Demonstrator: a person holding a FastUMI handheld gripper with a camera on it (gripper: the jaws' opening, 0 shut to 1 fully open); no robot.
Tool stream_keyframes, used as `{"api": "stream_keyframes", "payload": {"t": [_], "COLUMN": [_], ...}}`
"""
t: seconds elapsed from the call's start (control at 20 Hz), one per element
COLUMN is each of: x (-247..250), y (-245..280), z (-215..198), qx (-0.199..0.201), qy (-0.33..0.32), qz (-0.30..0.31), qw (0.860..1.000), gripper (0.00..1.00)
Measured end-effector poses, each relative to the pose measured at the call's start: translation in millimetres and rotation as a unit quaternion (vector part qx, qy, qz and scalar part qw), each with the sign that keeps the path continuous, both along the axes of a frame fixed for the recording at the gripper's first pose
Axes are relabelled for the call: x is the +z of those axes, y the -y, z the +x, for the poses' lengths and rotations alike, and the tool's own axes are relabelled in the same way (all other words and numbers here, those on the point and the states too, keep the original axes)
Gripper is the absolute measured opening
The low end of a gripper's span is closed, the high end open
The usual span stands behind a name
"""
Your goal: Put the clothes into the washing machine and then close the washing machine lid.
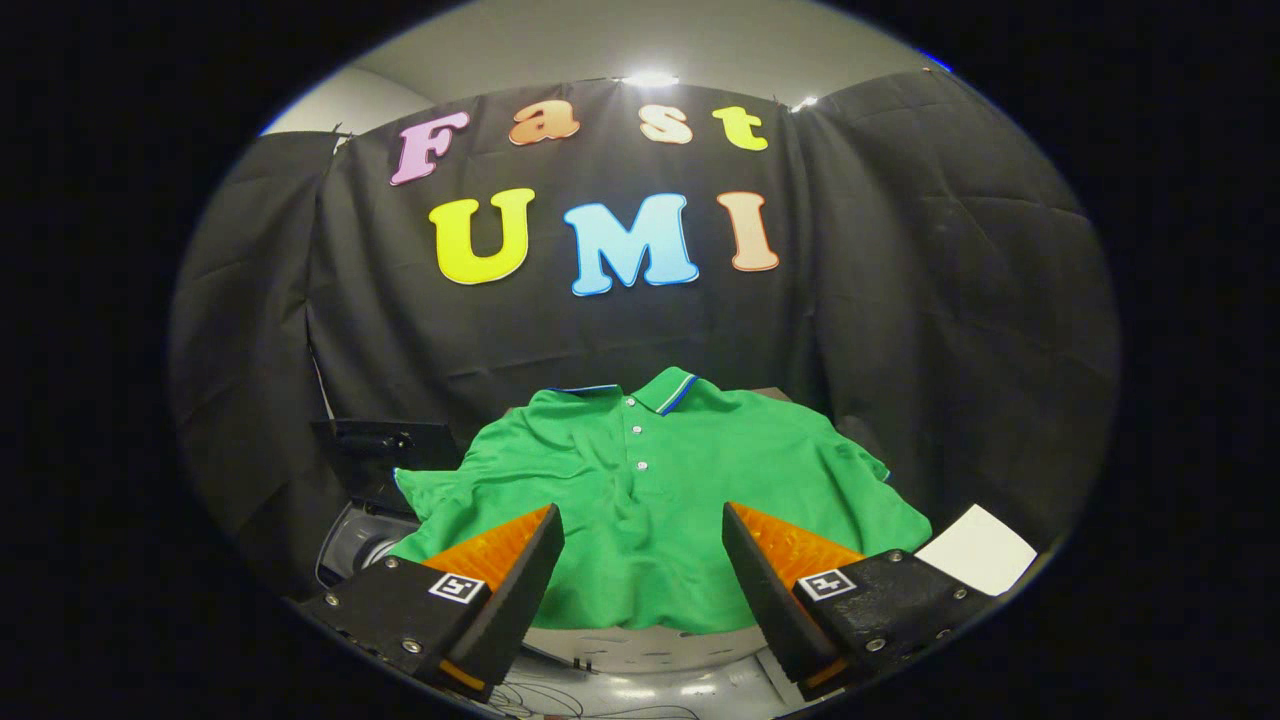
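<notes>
- Gripper view: the gripper (640, 545) hangs above the near edge of the scene, its two fingers set wide apart with nothing between them but open air over cloth.
- Left finger (510, 575) and right finger (770, 580) each carry a small square marker on the block behind them; neither finger is seen pressing on the fabric.
- A green polo shirt (640, 500) lies spread out flat just ahead of the fingers and beyond them, front side up, its button placket running down the middle.
- The shirt's collar (670, 388), edged with a blue and white stripe, points to the far side, towards the black cloth wall (900, 300).
- The near hem of the shirt falls between the two fingers, draped over a pale rounded surface (640, 645) whose nature cannot be made out.
- To the left of the shirt, a dark panel (385, 455) stands tilted; below it sits a grey rounded body (355, 540), partly covered by the left sleeve. Whether this is the washing machine cannot be told for sure.
- To the right, near the right finger's block, a white flat sheet (980, 550) lies just beside the shirt's edge.
- Thin cables (560, 700) run along the near surface under the fingers.
</notes>
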State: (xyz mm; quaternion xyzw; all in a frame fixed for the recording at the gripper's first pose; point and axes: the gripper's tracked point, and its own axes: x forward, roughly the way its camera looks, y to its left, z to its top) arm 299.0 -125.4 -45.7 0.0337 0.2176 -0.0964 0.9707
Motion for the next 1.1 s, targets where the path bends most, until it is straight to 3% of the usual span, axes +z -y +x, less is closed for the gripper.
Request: {"api": "stream_keyframes", "payload": {"t": [0.35,0.7,0.9,1.1], "x": [-16,-48,-49,-52], "y": [-3,-1,4,8], "z": [48,51,52,51], "qx": [0.018,0.0,-0.028,-0.053], "qy": [-0.054,-0.122,-0.109,-0.109], "qz": [0.015,0.05,0.028,0.005], "qw": [0.998,0.991,0.993,0.993], "gripper": [0.98,0.98,0.97,0.77]}}
